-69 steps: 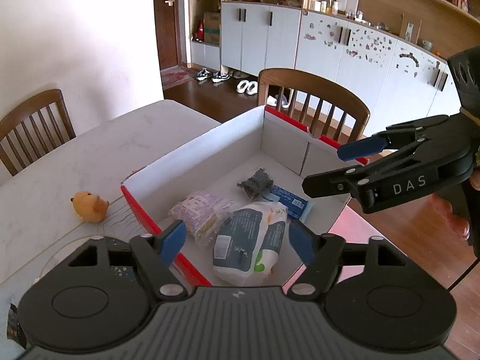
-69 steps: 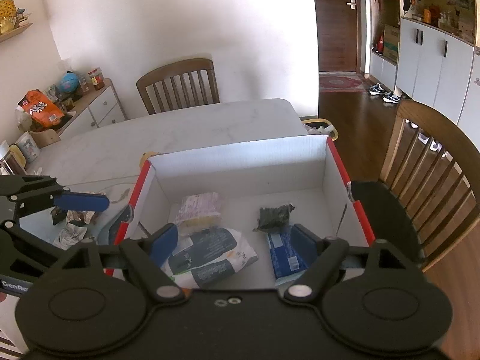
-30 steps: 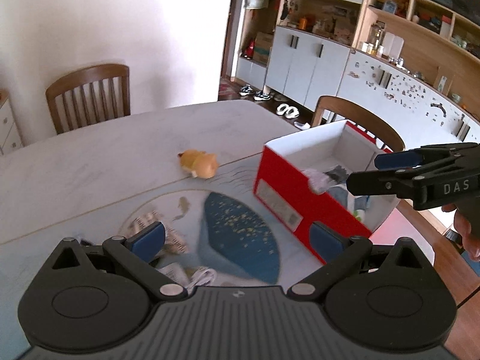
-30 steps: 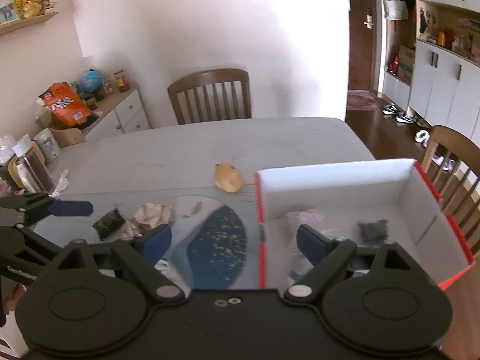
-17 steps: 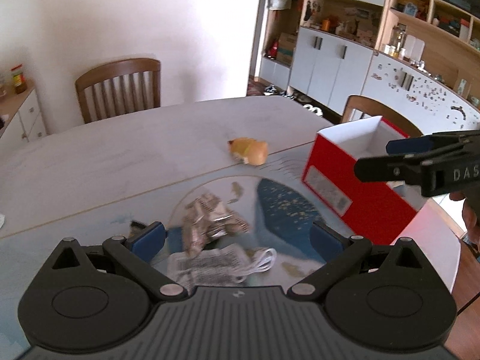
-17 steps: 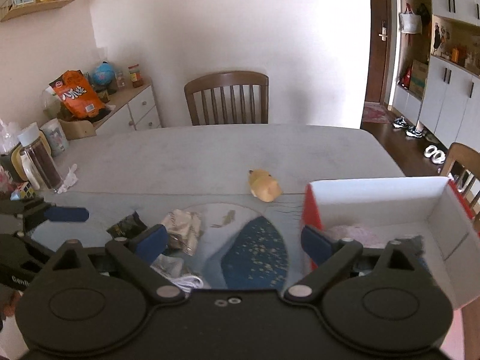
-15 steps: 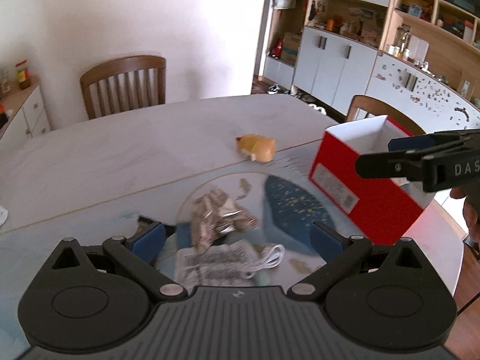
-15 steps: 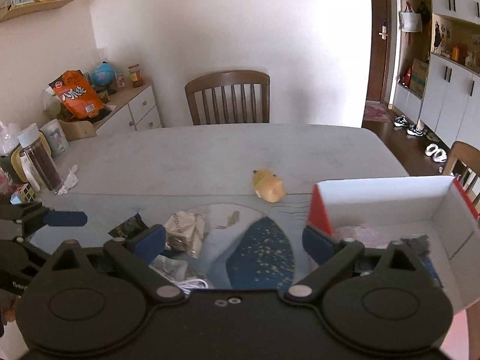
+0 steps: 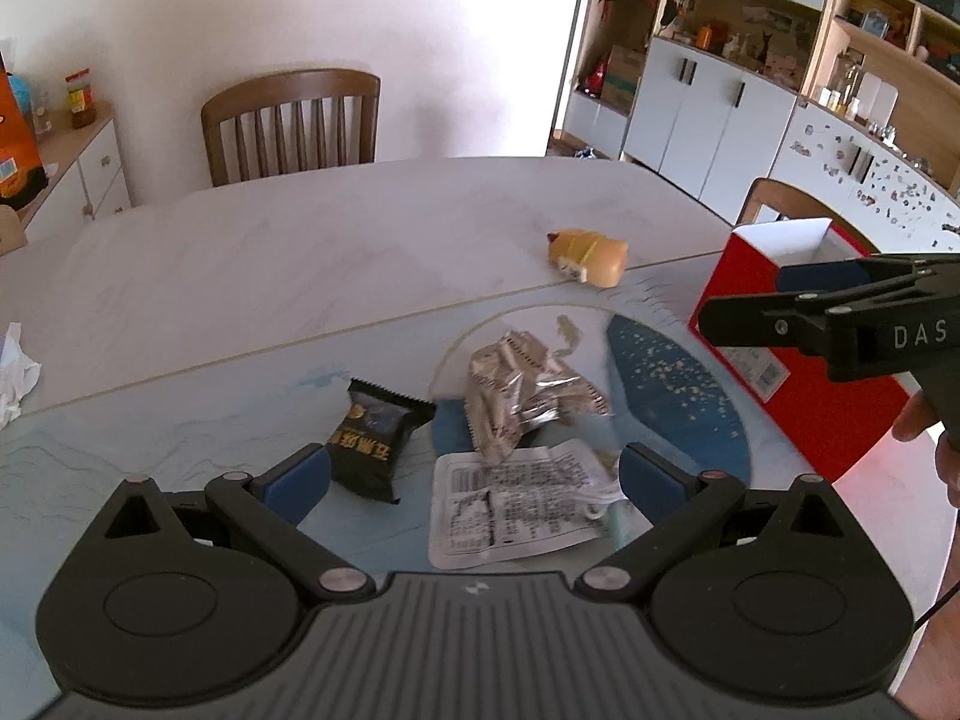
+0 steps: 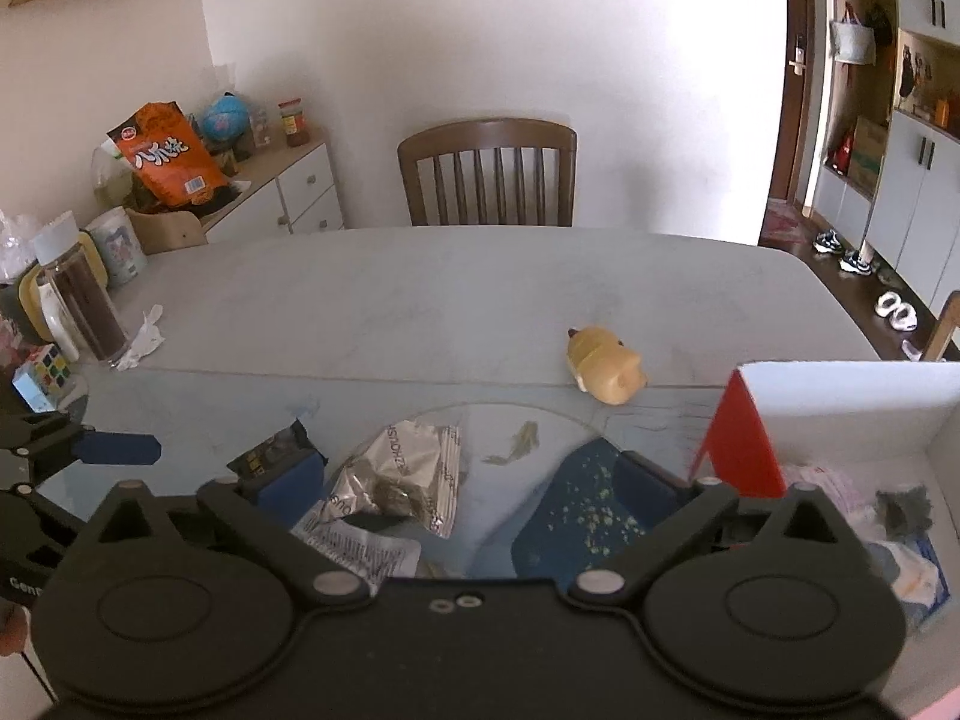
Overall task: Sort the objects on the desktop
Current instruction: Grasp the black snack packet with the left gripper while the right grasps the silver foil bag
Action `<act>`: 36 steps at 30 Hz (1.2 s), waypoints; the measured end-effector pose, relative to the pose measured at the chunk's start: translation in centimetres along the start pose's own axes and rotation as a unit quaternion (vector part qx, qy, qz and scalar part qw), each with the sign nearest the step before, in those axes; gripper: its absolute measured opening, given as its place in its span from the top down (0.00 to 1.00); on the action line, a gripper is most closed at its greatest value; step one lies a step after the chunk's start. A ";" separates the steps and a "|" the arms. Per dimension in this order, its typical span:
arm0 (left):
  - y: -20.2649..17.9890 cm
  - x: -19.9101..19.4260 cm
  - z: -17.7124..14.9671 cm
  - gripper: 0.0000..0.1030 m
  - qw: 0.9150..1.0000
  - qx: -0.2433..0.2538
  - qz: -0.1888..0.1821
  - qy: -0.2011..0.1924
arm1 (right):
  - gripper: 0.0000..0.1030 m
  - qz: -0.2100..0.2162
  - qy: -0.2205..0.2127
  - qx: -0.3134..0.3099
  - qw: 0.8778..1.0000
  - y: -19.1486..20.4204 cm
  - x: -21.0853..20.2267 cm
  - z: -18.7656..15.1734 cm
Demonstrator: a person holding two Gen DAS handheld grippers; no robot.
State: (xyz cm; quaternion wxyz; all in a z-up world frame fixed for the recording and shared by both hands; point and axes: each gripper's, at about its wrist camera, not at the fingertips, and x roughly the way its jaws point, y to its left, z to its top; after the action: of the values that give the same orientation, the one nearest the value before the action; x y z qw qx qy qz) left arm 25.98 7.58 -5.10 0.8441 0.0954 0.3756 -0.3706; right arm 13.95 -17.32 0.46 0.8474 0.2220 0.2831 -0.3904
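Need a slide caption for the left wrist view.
Open left gripper above white packet, silver wrapper and black snack pack.

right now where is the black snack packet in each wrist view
Left wrist: black snack packet lies left of centre, just beyond the left gripper's left finger.
Right wrist: black snack packet sits lower left, partly hidden behind a blue fingertip.
Shared landmark: the silver foil wrapper lies directly to its right in both.

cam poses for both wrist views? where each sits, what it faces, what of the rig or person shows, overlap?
Left wrist: on the left gripper, open, facing the black snack packet, silver wrapper; right gripper and hand at right.
Right wrist: on the right gripper, open, facing table and red box; left gripper at left.
Shared: yellow toy, wrappers, box, chair.
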 end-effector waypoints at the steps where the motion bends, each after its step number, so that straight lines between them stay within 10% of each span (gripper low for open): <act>1: 0.2 0.2 -0.1 0.00 1.000 0.001 0.001 0.002 | 0.00 0.001 0.003 -0.001 1.000 0.2 0.3 0.0; 36: 6.5 7.9 -0.6 0.00 1.000 -0.002 -0.012 0.016 | 0.00 -0.007 0.080 -0.019 0.997 3.4 12.1 -0.3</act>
State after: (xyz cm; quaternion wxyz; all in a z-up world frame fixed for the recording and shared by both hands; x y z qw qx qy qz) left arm 33.71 8.04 -11.83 0.8338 0.0956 0.3907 -0.3781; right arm 23.00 -21.61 -7.09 0.8234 0.2344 0.3585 -0.3722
